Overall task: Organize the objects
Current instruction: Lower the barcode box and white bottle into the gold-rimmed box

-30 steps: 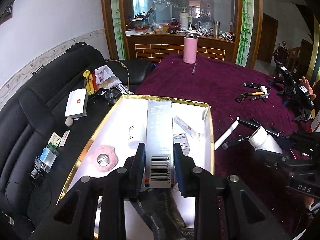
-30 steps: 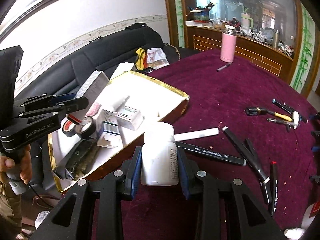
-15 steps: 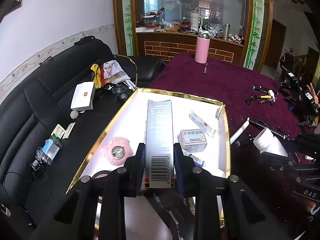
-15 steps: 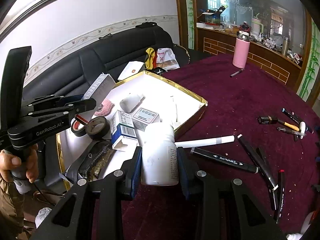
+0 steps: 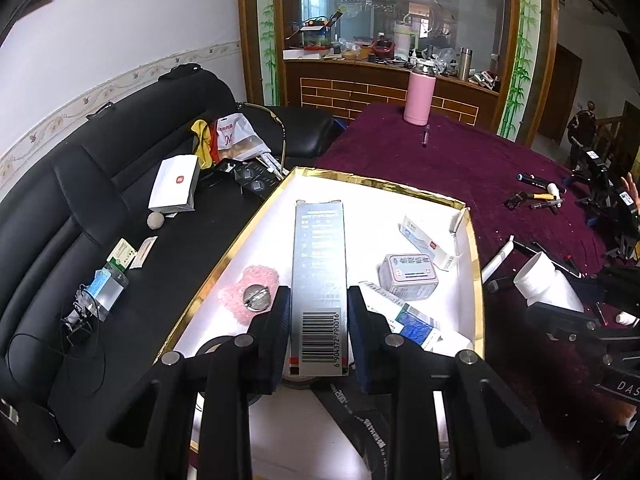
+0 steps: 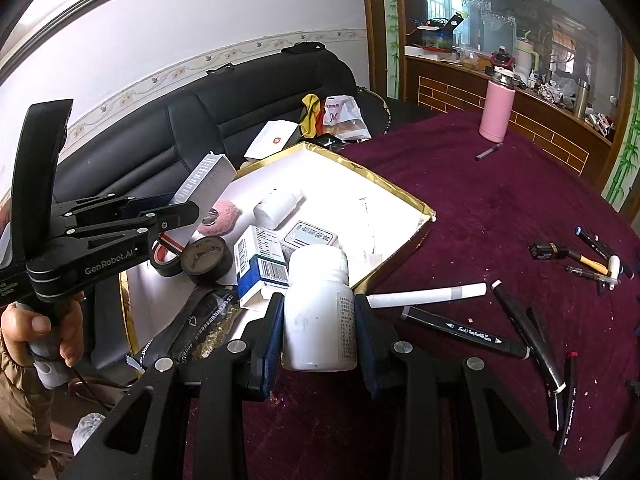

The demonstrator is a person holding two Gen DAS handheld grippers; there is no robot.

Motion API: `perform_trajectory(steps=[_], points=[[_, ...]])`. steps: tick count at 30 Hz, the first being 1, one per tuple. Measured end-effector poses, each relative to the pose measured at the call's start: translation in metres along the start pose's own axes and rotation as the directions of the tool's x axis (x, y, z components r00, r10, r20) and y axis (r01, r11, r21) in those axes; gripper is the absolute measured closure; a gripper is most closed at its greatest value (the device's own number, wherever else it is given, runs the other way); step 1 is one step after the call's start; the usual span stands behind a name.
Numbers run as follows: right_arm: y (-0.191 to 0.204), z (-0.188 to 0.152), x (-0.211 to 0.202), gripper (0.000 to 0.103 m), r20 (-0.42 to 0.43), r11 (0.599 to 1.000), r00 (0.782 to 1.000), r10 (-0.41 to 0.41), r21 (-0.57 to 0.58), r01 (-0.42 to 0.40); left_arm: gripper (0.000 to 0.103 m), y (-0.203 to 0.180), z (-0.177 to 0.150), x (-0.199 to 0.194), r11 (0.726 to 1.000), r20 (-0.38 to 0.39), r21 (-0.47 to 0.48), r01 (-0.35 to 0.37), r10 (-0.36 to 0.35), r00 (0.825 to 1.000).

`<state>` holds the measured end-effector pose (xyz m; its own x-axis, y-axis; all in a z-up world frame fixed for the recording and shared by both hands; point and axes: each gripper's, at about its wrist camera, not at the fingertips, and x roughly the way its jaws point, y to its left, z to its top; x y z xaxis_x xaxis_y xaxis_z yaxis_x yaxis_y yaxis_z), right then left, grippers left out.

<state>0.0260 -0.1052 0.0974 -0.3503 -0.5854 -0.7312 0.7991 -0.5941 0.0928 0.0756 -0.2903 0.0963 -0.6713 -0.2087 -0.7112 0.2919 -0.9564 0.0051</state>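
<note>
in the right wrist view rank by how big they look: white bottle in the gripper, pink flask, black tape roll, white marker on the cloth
1. white bottle, though it is nearest the camera, so its lead is partly nearness.
2. pink flask, far back on the table.
3. white marker, long but thin.
4. black tape roll.
Marker versus tape roll is close; I would not insist on that order.

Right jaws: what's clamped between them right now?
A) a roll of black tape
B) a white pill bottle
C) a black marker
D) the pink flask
B: the right gripper is shut on the white pill bottle, its pads pressing both sides, above the table edge beside the gold-rimmed tray.
</note>
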Motion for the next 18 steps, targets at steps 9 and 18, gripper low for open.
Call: perform_trajectory(steps=[9,18], points=[[0.010,0.007,0.005,0.067,-0.003,1.000,1.000,0.010,-0.025,-0.010,0.076,0.024,-0.007,0.004,0.999,-0.016,-0.045,-0.025,0.024,1.000],[0.021,0.017,0.015,0.067,-0.012,0.998,1.000,0.022,-0.058,-0.023,0.076,0.043,-0.014,0.012,0.996,-0.042,-0.071,-0.048,0.045,0.998]])
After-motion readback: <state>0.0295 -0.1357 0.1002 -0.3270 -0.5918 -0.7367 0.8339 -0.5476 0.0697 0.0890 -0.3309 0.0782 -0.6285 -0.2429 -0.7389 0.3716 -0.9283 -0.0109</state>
